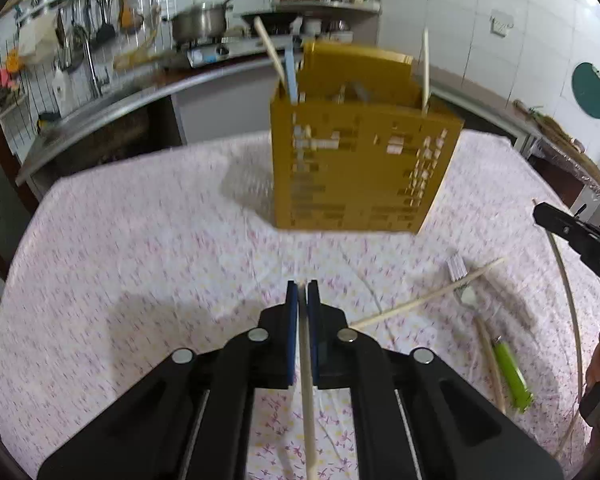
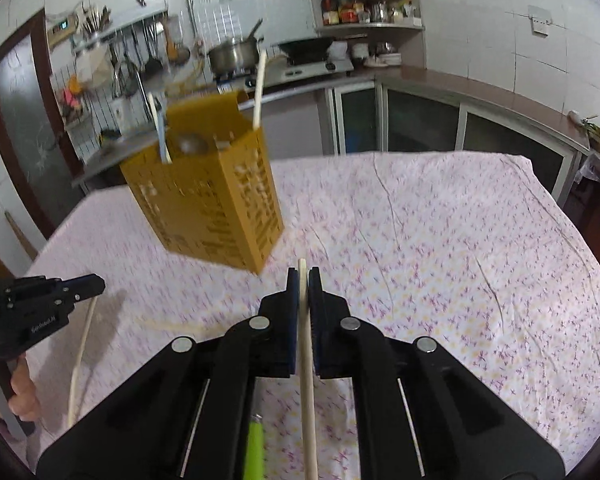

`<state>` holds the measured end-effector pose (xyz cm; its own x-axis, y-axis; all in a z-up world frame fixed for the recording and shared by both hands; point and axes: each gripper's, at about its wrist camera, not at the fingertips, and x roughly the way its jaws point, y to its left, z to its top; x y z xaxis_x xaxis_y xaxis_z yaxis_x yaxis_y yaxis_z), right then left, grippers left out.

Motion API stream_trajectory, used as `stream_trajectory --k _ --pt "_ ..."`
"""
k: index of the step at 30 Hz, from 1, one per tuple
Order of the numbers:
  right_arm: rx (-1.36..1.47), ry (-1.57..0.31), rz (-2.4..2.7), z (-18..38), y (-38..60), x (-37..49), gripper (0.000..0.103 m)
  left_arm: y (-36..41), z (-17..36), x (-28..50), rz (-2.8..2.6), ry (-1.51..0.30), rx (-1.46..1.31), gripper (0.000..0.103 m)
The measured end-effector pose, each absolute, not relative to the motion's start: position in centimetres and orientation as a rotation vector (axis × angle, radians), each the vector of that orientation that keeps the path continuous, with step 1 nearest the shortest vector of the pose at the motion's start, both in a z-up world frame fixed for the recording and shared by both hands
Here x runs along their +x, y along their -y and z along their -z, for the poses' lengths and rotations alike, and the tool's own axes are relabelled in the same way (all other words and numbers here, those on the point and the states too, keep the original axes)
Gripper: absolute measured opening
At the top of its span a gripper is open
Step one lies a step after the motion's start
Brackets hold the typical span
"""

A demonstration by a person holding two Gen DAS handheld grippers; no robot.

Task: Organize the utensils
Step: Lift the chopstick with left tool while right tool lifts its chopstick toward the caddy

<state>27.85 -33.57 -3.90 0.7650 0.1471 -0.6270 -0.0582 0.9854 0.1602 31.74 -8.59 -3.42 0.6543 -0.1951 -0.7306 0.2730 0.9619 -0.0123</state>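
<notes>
A table (image 1: 140, 240) in floral cloth fills your view. Toward its far edge stands a yellow slotted utensil holder (image 1: 360, 168), already holding some utensils. Your left gripper (image 1: 302, 292) is clamped on a pale chopstick (image 1: 306, 380); your right gripper (image 2: 302, 280) grips another chopstick (image 2: 307, 380). Both look light, stiff and smooth, likely to pivot; hold nearer mid-length.

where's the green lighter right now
In the left wrist view the green lighter lies on the tablecloth at lower right, just below the fork and loose chopstick.
</notes>
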Motion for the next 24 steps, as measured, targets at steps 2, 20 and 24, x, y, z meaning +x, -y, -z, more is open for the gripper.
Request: stream_trajectory --k 2,20,24 --pt "0.153 -0.676 -0.117 3.3 33.6 27.9 0.006 8.6 2.5 31.6 0.267 -0.79 0.101 0.006" --pt "0.175 -0.463 -0.085 -1.9 32.6 26.8 0.006 7.6 -2.8 31.5 0.295 -0.664 0.037 0.005" --pt "0.172 -0.458 -0.096 -2.3 32.3 26.9 0.006 7.4 -3.0 31.5 0.299 -0.662 0.033 0.005"
